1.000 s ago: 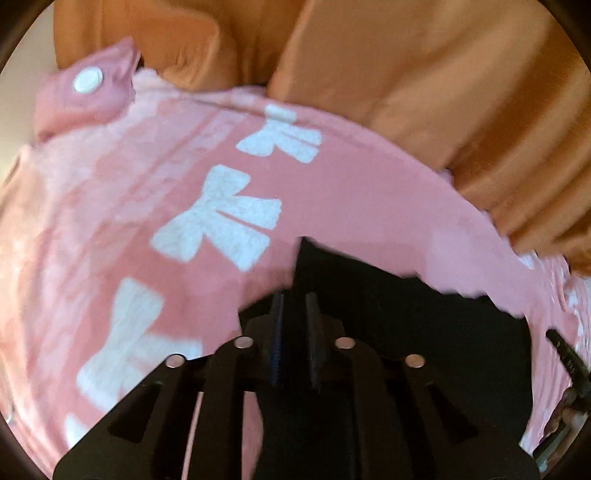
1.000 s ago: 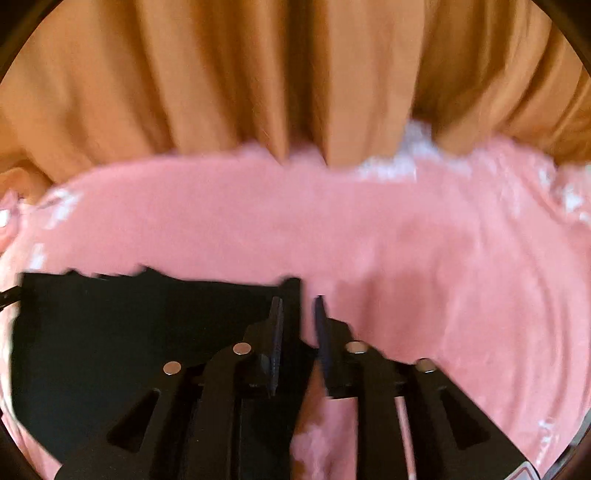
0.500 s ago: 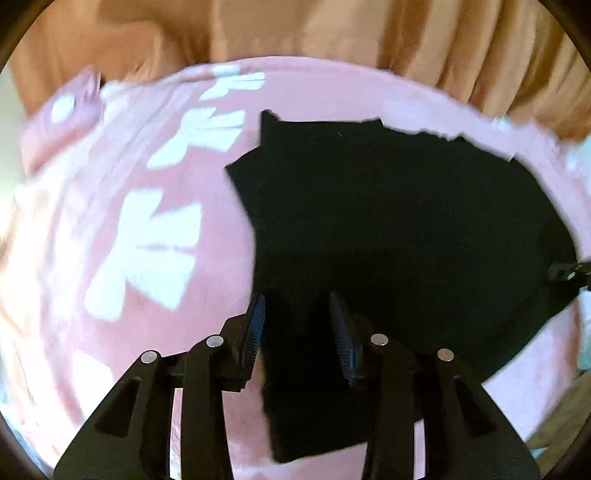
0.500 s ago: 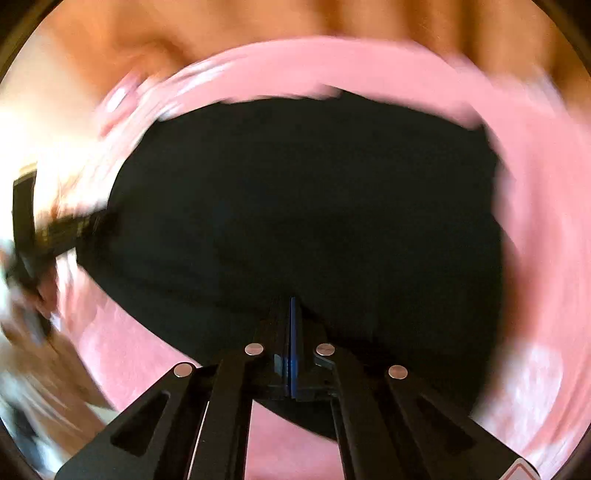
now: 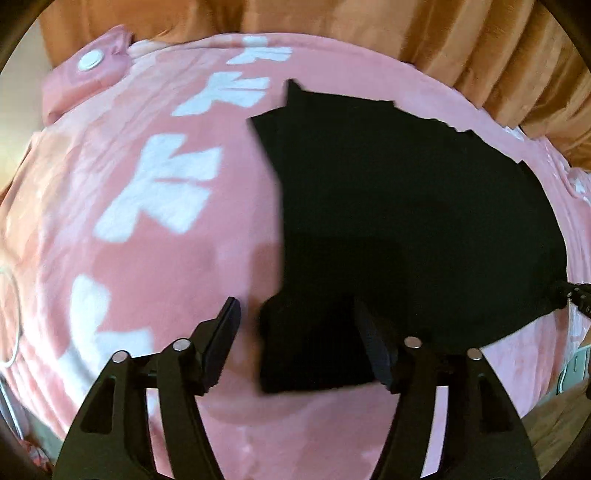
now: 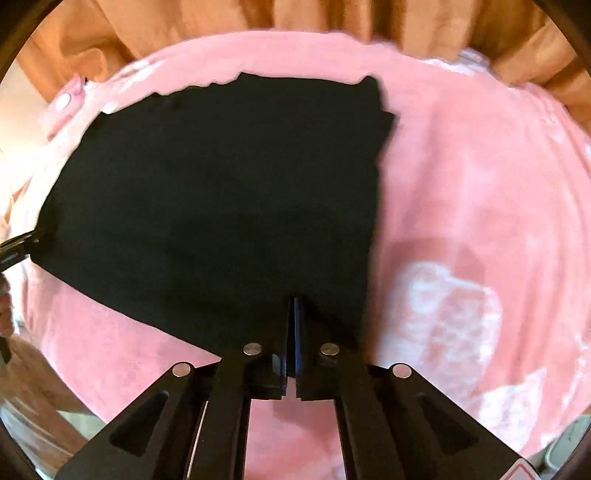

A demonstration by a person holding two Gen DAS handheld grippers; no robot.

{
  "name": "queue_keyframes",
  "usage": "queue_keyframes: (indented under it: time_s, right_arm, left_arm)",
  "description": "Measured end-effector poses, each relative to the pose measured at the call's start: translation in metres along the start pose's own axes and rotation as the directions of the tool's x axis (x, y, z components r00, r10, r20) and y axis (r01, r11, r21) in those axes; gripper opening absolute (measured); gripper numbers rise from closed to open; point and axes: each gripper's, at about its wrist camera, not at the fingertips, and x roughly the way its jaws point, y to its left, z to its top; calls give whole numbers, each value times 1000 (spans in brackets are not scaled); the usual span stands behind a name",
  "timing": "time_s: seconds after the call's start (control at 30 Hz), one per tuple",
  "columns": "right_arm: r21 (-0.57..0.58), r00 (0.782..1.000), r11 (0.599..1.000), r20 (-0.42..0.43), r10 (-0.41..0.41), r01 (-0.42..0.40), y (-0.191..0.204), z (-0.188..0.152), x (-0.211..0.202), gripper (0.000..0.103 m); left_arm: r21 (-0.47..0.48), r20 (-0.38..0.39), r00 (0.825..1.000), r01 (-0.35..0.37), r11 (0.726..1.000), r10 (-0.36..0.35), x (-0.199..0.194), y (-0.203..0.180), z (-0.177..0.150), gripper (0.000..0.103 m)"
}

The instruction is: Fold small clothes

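Note:
A small black garment [image 5: 406,206] lies spread flat on a pink blanket [image 5: 129,258] with white prints. My left gripper [image 5: 297,325] is open, with the garment's near left corner lying between its fingers. My right gripper [image 6: 294,310] is shut on the near right edge of the same black garment [image 6: 221,192]. The right gripper's tip also shows at the right edge of the left wrist view [image 5: 574,295], at the garment's edge. The left gripper's tip shows at the left edge of the right wrist view [image 6: 16,247].
Orange curtain folds [image 5: 461,40] hang behind the blanket in both views [image 6: 351,18]. A pink pillow with a white button [image 5: 90,61] lies at the far left. The pink blanket [image 6: 480,221] extends to the right of the garment.
The left gripper let go of the black garment and opened wide. The right gripper closed on the garment's edge. Both pulled back, and the garment now lies spread flat.

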Motion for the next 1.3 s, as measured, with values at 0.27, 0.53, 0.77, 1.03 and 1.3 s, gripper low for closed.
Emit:
queue_keyframes:
  time_s: [0.27,0.53,0.77,1.03,1.3]
  right_arm:
    - [122,967,979,214,135,-163,-2,16,-48,14]
    - [-83,966,972,124,228,-219,118,63,2,14]
    - [-56,982,983,70,176,-172,146,71,32,13]
    - [-30,978,981,88,191,-189,149,69,29,12]
    - [-5,976,984,124,179,-180,143,85,31,13]
  left_arm:
    - [-206,70,996,71,976,-58,-25,37,11,64]
    - [-252,21,999,39,967,-34,15,-14,48,80]
    - [-253,-20,1000,-17,967,12,38,-26,53,81]
    - [-245,-22,1000,-5,969,-1,39,-23,52,82]
    - [-234,-21,1000,-25,972,21,40,-29,51,84]
